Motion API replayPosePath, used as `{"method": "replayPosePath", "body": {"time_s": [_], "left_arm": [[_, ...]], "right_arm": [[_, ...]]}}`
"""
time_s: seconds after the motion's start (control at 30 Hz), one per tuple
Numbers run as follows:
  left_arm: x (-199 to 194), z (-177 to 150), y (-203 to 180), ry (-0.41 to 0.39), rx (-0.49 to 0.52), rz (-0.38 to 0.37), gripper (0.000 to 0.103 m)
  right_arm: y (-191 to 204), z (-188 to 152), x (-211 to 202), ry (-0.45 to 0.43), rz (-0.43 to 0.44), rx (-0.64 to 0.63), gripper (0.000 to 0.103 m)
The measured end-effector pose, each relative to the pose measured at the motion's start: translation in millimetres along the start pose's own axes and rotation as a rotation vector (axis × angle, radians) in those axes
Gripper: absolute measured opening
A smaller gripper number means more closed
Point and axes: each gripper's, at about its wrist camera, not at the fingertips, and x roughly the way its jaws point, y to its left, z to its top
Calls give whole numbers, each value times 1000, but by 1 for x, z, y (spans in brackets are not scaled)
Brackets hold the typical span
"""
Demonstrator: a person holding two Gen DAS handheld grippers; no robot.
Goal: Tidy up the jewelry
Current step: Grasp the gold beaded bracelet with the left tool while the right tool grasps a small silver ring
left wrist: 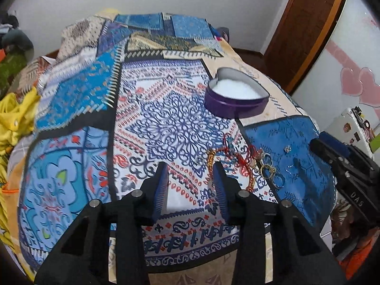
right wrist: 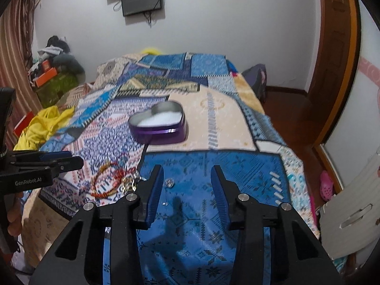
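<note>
Left wrist view: left claw (left wrist: 191, 166) part open, nothing between fingers, over patterned bedspread (left wrist: 166, 118). One purple heart-shaped tin (left wrist: 235, 103), lid off, white lining, on bed beyond claw. Jewelry pile (left wrist: 251, 163) just right of claw: red cord bracelets, several gold rings, count unclear; one small stud (left wrist: 287, 149) apart on blue patch. Right claw (right wrist: 187, 169) part open, empty, over blue patch. Readable: "DAS", "GenRobot.AI" on claw bodies.

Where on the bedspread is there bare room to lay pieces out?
Free: the blue panel nearest the camera, right of the small stud, and the cream strip right of the heart tin. Crowded: the jewelry pile of bracelets and rings.
</note>
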Motion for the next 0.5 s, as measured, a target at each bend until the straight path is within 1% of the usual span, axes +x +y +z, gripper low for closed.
{"method": "replayPosePath", "body": {"time_s": [0.1,0.23,0.27,0.33,0.4,0.5], "left_arm": [[3,-3,-2,8,5,-32,38],[8,-4,-7,13,8,-39,38],[10,-4,-7,16,7,-42,37],[12,-4,-8,21,8,-47,35],[16,-4,-9,35,11,-52,28],[22,-5,-8,56,8,-72,24]], "right_arm": [[0,-4,7,28,16,-6,35],[-2,-7,16,60,39,5,33],[-2,-7,17,66,40,5,31],[-2,-9,20,76,44,3,30],[-1,-9,22,78,47,-2,29],[-2,-9,23,76,57,-11,29]]}}
